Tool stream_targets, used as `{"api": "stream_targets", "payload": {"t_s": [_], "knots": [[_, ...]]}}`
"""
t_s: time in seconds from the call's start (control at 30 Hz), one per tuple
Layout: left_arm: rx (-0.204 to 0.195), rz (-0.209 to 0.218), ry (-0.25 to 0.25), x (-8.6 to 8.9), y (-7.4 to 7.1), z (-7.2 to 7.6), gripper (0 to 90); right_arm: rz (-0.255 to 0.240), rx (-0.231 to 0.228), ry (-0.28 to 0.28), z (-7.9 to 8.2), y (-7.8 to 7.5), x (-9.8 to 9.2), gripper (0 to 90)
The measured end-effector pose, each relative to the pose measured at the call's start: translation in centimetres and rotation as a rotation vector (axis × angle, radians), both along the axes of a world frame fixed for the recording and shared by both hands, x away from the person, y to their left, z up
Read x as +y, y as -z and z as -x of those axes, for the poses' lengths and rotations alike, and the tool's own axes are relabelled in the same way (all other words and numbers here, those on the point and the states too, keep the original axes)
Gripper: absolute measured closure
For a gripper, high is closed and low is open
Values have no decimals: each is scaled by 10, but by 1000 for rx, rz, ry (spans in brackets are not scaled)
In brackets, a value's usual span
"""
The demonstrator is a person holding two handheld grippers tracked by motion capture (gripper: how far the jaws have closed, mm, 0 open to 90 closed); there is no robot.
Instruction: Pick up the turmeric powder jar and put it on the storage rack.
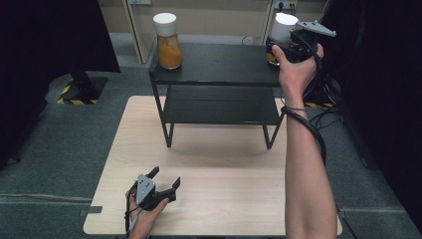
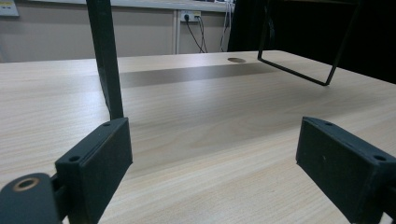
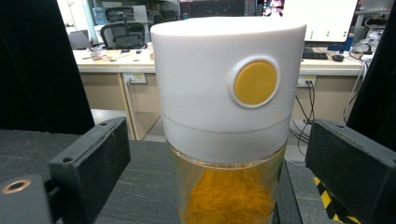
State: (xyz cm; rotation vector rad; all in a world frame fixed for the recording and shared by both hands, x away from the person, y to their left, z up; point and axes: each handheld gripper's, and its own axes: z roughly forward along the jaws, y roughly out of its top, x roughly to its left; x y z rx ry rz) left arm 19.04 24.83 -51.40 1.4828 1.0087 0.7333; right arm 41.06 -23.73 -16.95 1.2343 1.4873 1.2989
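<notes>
A clear glass jar of orange-yellow powder with a tall white cap and a round yellow button (image 3: 227, 126) is seen standing on the right end of the top board of a black two-tier metal shelf (image 1: 219, 62), and the step in hand is judged to be the release of this jar — a placing that looks finished rather than a pick-up about to begin. The right gripper (image 1: 283, 47) is held level at the jar; its jaws are spread wide, with a visible gap on either side of the white cap in the right gripper view, so the jar is flanked but not pressed and nothing is held. A second, matching jar of orange powder (image 1: 168, 42) is set at the left end of the same top board, well apart from the first. The next move is judged to call for a straight withdrawal of the right gripper toward the person, with the jaws kept wide so that the cap is not clipped and the jar not tipped off the board's edge. The left gripper (image 1: 163, 185) is rested low on the pale wooden table (image 1: 224, 164) — its jaws are also wide apart, and nothing is between them.
</notes>
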Motion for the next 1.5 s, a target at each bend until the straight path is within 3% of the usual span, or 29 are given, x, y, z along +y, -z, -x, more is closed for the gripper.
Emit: {"api": "stream_targets", "payload": {"t_s": [1.5], "knots": [[-2,-7,-2,-1,0,0,102,25,-42,-68,34,6,-9,40]]}}
